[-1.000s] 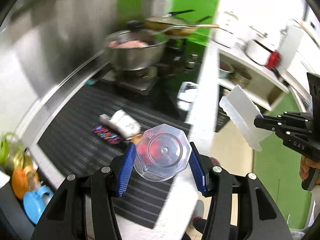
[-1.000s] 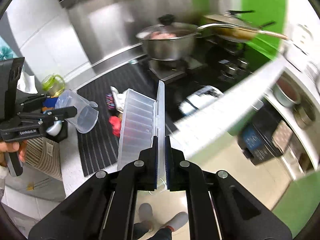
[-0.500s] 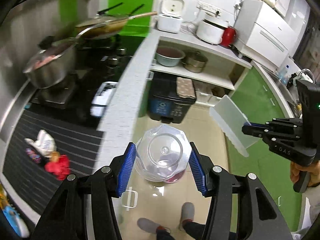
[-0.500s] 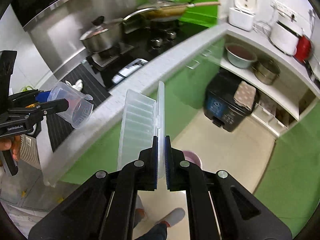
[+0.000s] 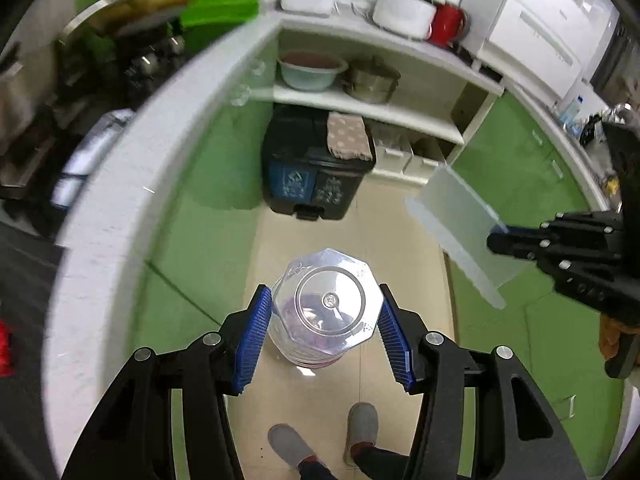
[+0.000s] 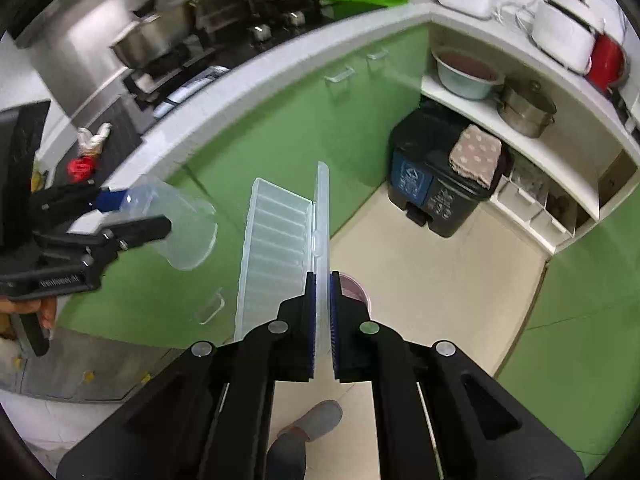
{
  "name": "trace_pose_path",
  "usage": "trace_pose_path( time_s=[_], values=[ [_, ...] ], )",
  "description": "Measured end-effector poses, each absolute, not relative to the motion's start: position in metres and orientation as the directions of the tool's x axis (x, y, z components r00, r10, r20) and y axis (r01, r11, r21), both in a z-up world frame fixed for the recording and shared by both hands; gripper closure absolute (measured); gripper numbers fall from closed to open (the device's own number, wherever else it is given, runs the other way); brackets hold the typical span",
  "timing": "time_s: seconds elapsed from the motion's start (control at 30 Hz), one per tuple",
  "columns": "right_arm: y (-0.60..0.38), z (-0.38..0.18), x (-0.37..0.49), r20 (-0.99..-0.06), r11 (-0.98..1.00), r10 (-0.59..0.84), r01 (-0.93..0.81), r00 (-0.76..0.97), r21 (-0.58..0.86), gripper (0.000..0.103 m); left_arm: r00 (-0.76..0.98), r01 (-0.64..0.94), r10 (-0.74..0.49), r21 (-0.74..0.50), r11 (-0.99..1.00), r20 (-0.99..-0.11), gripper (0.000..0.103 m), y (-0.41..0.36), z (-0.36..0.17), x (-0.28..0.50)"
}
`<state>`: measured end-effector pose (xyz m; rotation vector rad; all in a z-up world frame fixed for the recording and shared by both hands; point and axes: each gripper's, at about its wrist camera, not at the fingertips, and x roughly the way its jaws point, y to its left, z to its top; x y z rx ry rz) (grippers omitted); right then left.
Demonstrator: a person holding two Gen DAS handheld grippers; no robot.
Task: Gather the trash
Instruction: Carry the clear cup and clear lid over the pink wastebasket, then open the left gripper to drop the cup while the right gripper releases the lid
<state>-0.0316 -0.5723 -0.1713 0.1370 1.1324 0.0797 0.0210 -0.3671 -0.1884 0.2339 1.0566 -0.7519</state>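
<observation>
Left tool grips cup (base forward); right tool pinches tray

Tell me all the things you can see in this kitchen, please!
cup: 1, clear plastic, held between the left gripper's pads
box: 1, clear plastic, open, lid edge pinched by the right gripper
trash bin: 1, black with a blue label, on the floor under the shelf
cloth: 1, beige, spotted, on the bin lid
bowl: 1, pale green, on the shelf
small pot: 1, silver, on the shelf beside the bowl
big pot: 1, silver, on the stove
red wrapper: 1, on the counter
slippers: 2, grey, on the floor
left gripper: 1, black with blue pads
right gripper: 1, black with blue pads
</observation>
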Motion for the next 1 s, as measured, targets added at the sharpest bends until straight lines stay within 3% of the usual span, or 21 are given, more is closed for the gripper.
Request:
trace_pose_path(
  time_s=[0.33,0.53,0.57,0.63,1.0],
  values=[
    [-0.606,-0.315,-0.028,-0.911,0.978,0.123,0.108,0.393,0.179,0.098,0.187,0.705,-0.417,-0.174,0.687,-0.890,0.051,-0.415,-0.350,0.047],
    [-0.616,-0.383,-0.042,-0.923,0.970,0.117,0.156,0.367,0.186,0.098,0.146,0.714,-0.402,-0.185,0.675,-0.904,0.050,-0.429,-0.413,0.053],
    [-0.617,-0.391,-0.045,-0.924,0.968,0.118,0.163,0.364,0.188,0.098,0.140,0.717,-0.400,-0.185,0.672,-0.906,0.048,-0.431,-0.421,0.053],
    [-0.618,-0.402,-0.047,-0.926,0.967,0.118,0.171,0.359,0.189,0.098,0.150,0.714,-0.404,-0.184,0.675,-0.902,0.009,-0.430,-0.430,0.053],
    [-0.606,-0.421,-0.042,-0.926,0.967,0.135,0.155,0.353,0.200,0.098,0.172,0.692,-0.380,-0.163,0.703,-0.909,0.007,-0.414,-0.436,0.056]
  ],
)
